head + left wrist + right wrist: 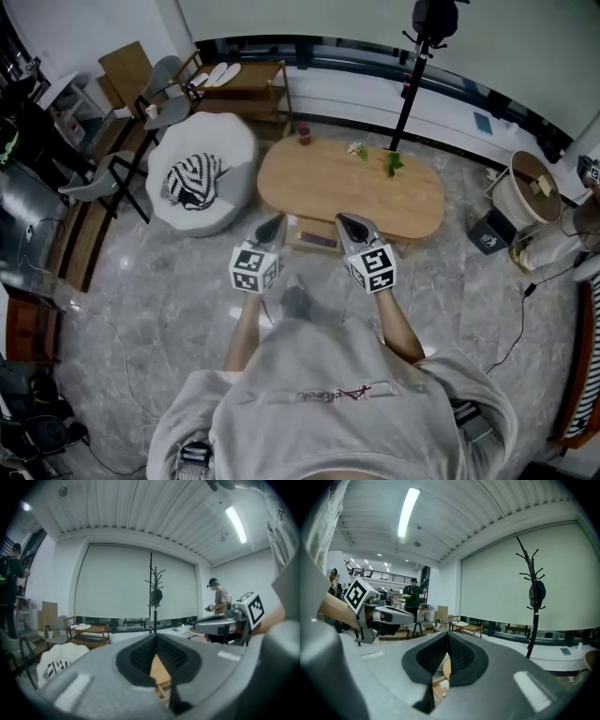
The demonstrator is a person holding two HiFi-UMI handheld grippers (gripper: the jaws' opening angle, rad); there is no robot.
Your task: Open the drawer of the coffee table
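The oval wooden coffee table [352,187] stands ahead of me on the marble floor. Its lower wooden part with the drawer [314,241] shows under the near edge of the top. My left gripper [277,222] and right gripper [344,221] hover side by side just short of that edge, apart from the table. Both are shut with nothing held. In the left gripper view the jaws [155,637] meet, and a strip of table [159,672] shows below them. The right gripper [448,635] likewise looks over the table [445,670].
A white pouf with a striped cloth [202,178] sits left of the table. A red bottle [304,134] and small plants [392,164] stand on the top. A coat stand [412,84] rises behind, and a round basket [534,187] stands at right. People stand far back.
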